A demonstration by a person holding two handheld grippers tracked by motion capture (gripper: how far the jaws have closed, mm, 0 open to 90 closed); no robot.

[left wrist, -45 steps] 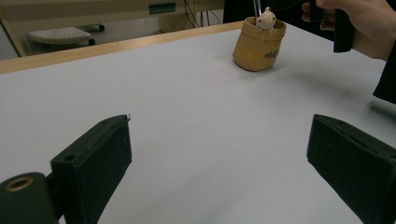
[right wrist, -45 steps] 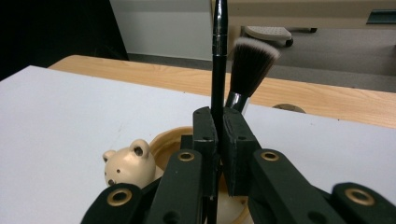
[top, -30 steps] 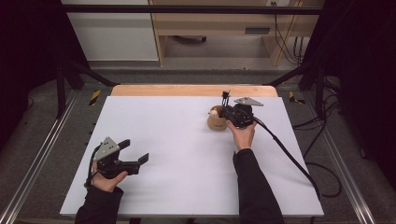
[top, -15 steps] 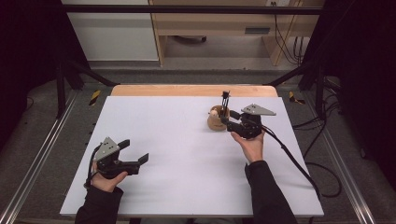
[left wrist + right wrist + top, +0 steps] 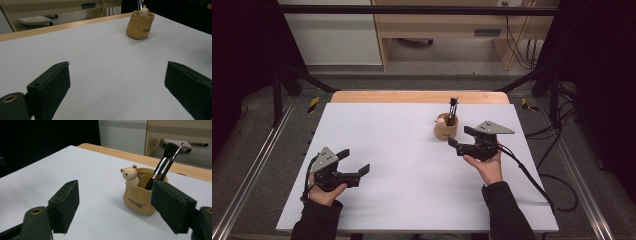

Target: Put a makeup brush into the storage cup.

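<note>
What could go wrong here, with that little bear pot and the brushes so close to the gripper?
1. The right gripper has just been opening, with nothing between its jaws, and sits close beside the bear pot; a careless move could bump and tip it.
2. The two brushes lean loosely and stick out well above the rim, so a knock might topple them out onto the table.

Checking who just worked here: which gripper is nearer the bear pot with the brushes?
Right. The right gripper hovers just beside the bear pot, jaws open and empty; the left gripper sits far off at the near left of the table.
</note>
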